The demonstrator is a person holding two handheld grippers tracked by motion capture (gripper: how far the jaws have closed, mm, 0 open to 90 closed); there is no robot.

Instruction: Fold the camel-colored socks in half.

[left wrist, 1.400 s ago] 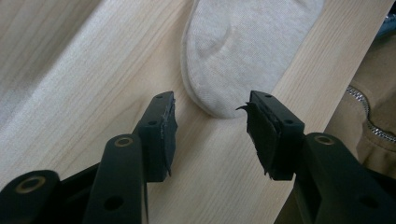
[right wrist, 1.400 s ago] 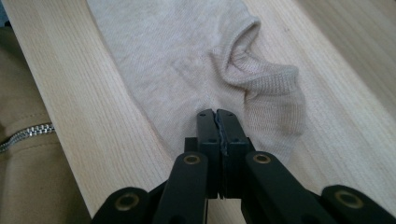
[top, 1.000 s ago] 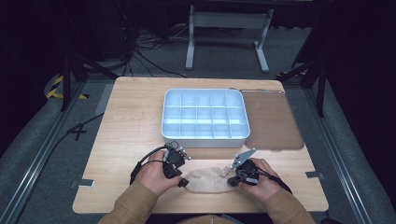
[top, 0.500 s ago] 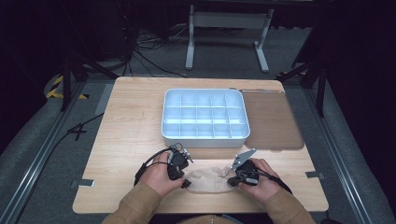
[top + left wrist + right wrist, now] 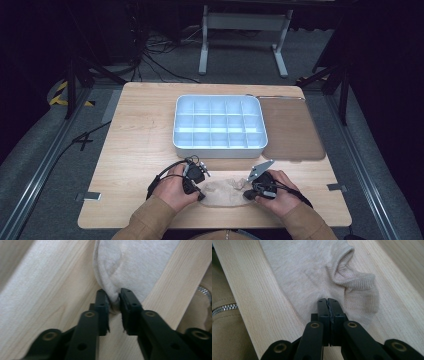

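Note:
A beige sock (image 5: pixel 225 191) lies flat near the table's front edge, between my two grippers. My left gripper (image 5: pixel 201 195) is at its left end. In the left gripper view its jaws have just been closing, and my left gripper (image 5: pixel 113 298) now pinches a raised fold of the sock (image 5: pixel 130 265). My right gripper (image 5: pixel 248 194) is at the sock's right end. In the right gripper view my right gripper (image 5: pixel 327 302) is shut, with a thin edge of the sock (image 5: pixel 307 270) caught between its pads, just below the ribbed cuff (image 5: pixel 359 287).
A white tray (image 5: pixel 218 149) divided into several empty compartments stands at the table's middle. A brown mat (image 5: pixel 292 130) lies to its right. Bare wood runs along the table's left side (image 5: pixel 140 140). Tan sleeves come in from the front edge.
My left gripper has shifted slightly toward the sock's left end and its jaws have narrowed onto the fabric. The right gripper and the sock's right end have stayed put.

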